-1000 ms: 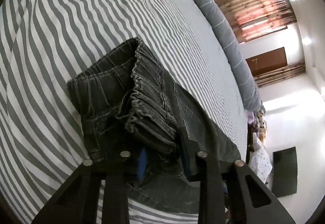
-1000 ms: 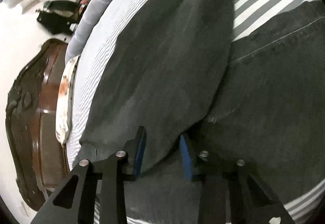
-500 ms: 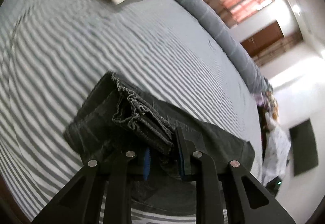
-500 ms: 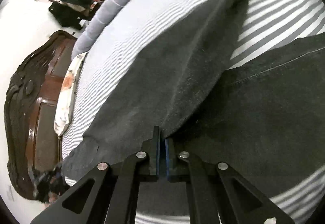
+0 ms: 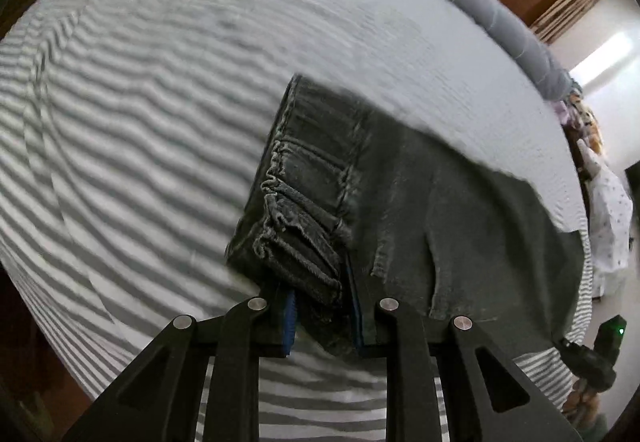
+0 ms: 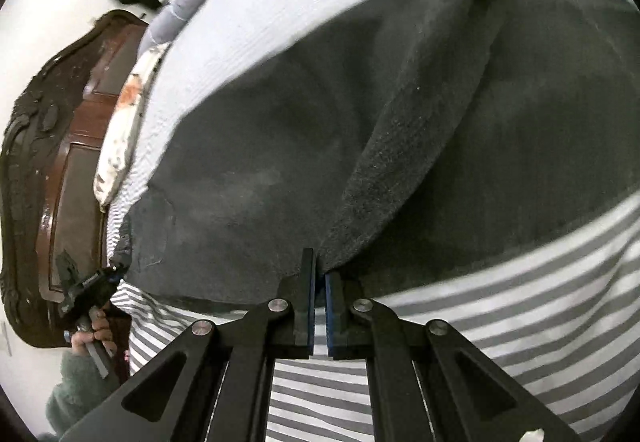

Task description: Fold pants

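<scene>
**Folding under way, both ends pinched**

Holding the pants [image 5: 420,209] at two places, we judge the fold only partly made; the left gripper [image 5: 324,306] pinches the gathered waistband [image 5: 296,226] at lower centre of its view; the right gripper [image 6: 319,274], fingers nearly pressed together, nips a raised ridge of dark cloth at lower centre of its own; the garment lies across the striped bed [image 5: 132,113], mid-frame, one layer doubled over; smoothing, another fold and letting go seem left to us.
</scene>
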Available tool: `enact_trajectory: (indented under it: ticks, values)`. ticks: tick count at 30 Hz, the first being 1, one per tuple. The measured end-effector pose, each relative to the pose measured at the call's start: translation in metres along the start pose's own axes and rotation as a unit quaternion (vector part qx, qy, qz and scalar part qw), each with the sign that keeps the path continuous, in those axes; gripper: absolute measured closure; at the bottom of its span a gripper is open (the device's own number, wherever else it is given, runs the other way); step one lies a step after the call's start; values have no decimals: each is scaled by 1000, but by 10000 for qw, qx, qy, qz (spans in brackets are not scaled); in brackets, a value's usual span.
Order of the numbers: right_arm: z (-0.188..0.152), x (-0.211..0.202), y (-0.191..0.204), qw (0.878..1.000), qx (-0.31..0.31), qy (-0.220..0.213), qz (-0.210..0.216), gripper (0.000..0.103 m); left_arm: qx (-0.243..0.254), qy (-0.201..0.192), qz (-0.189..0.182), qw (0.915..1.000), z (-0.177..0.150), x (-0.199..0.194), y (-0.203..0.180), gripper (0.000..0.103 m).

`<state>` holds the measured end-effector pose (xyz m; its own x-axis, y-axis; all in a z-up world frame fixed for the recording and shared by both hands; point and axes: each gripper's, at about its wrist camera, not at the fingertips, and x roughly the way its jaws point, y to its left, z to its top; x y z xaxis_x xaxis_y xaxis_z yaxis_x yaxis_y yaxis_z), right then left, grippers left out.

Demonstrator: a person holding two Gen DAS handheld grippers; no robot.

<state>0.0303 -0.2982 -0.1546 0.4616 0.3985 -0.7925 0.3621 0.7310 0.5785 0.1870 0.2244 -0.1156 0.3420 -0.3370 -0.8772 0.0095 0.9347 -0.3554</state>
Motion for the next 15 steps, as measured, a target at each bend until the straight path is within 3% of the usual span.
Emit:
enact_trajectory:
  ticks: [8, 11, 15]
  values:
    - [0, 16, -4, 9996, -89, 153, -209, 97, 248, -183, 369, 9988, -11, 2, -10, 79]
    - [0, 14, -10, 9999, 100, 115, -54, 91, 196, -273, 399, 9986, -12, -9, -12, 74]
    - [4, 4, -24, 9990, 309, -112, 311, 75, 359, -388, 654, 9965, -19, -26, -19, 69]
